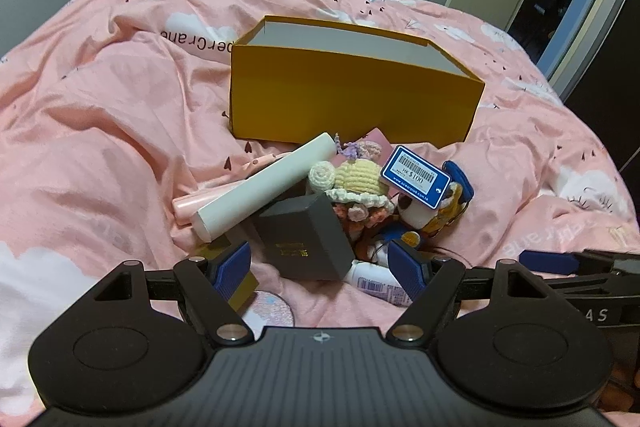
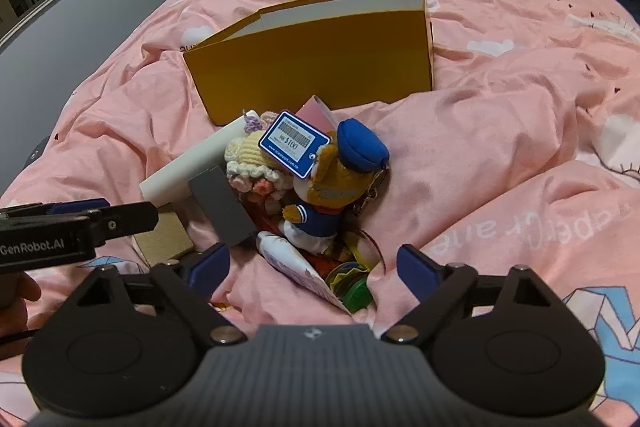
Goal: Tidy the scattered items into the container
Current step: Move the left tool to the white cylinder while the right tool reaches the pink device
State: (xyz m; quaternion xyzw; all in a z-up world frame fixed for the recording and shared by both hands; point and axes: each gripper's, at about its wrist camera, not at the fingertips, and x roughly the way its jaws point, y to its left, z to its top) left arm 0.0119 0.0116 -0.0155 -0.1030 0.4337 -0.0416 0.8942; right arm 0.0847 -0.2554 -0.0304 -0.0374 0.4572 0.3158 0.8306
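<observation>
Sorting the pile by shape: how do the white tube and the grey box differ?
The white tube is a long pale cylinder lying propped at a slant; the grey box is a dark, squat block with gold print. Both sit in the pile before the yellow container.

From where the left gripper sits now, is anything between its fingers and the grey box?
Nothing visible. The left gripper is open and the grey box lies just ahead of it. Only the white tube leans across the box's far left corner.
</observation>
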